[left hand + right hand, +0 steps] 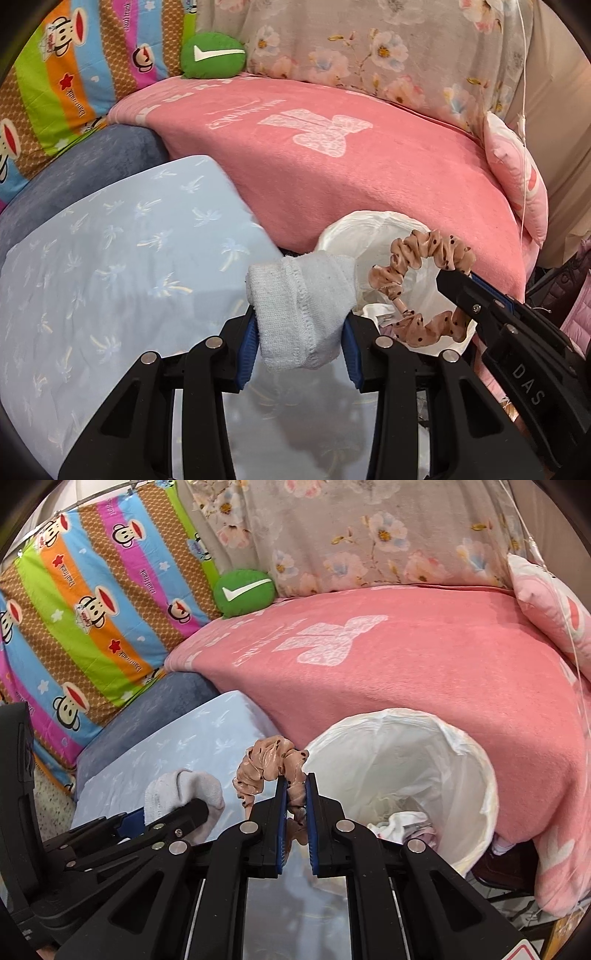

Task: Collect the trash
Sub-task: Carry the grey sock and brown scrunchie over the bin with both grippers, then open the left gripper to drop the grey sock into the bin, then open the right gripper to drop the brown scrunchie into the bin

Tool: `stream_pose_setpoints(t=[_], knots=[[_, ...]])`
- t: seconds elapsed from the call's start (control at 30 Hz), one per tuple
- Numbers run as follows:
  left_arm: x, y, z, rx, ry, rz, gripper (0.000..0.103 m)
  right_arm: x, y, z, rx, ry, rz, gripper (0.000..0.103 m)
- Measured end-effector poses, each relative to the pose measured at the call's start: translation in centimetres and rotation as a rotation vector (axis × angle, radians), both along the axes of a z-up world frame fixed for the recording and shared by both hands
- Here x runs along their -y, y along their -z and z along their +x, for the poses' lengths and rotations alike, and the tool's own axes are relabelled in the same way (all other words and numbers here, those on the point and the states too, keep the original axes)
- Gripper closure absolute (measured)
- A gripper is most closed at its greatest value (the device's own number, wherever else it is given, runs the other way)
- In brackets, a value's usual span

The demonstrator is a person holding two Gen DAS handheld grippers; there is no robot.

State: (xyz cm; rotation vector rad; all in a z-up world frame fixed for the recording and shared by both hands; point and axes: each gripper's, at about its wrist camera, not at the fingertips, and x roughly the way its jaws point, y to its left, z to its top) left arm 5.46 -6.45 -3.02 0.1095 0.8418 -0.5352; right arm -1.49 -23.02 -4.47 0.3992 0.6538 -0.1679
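Grippers, both loaded: my left gripper [299, 325] clamped a white knitted sock [299, 310]; my right gripper [295, 797] pinched a pink dotted fabric scrunchie [267, 766], beside the white-lined bin [476, 775]. Risk: released early, either could miss the rim.

The right gripper [295, 775] pinched a peach polka-dotted fabric scrunchie [267, 766]. Just right of it stood a white plastic-lined round bin [476, 771], against a pink fleece blanket [424, 672].

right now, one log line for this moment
left claw: shut on white sock | right claw: shut on scrunchie | bin: beside, lined
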Motion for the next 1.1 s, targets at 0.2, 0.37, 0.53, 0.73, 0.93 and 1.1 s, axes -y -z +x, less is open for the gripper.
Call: stream_pose_setpoints(t=[0.2, 0.37, 0.53, 0.73, 0.93, 1.1], knots=[[2.5, -0.2, -0.3, -0.001, 0.046, -0.005, 0.065, 2.4, 0.3, -1.0, 0.005, 0.04, 0.001, 0.094], [4.5, -0.1, -0.4, 0.007, 0.083, 0.0, 0.064, 4.1, 0.8, -1.4, 0.001, 0.072, 0.013, 0.093], [5.9, 0.0, -0.1, -0.01, 0.111, -0.026, 0.063, 5.7, 1.3, -1.1, -0.008, 0.097, 0.02, 0.093], [6.9, 0.2, 0.6, -0.026, 0.117, -0.045, 0.056, 7.1, 1.9, -0.5, -0.015, 0.115, 0.031, 0.089], [6.5, -0.1, 1.1, -0.007, 0.077, -0.063, 0.036, 7.4, 2.0, 0.0, -0.007, 0.125, 0.037, 0.087], [5.7, -0.4, 1.5, 0.006, 0.052, -0.064, 0.034, 7.0, 1.8, 0.6, -0.003, 0.111, 0.031, 0.08]])
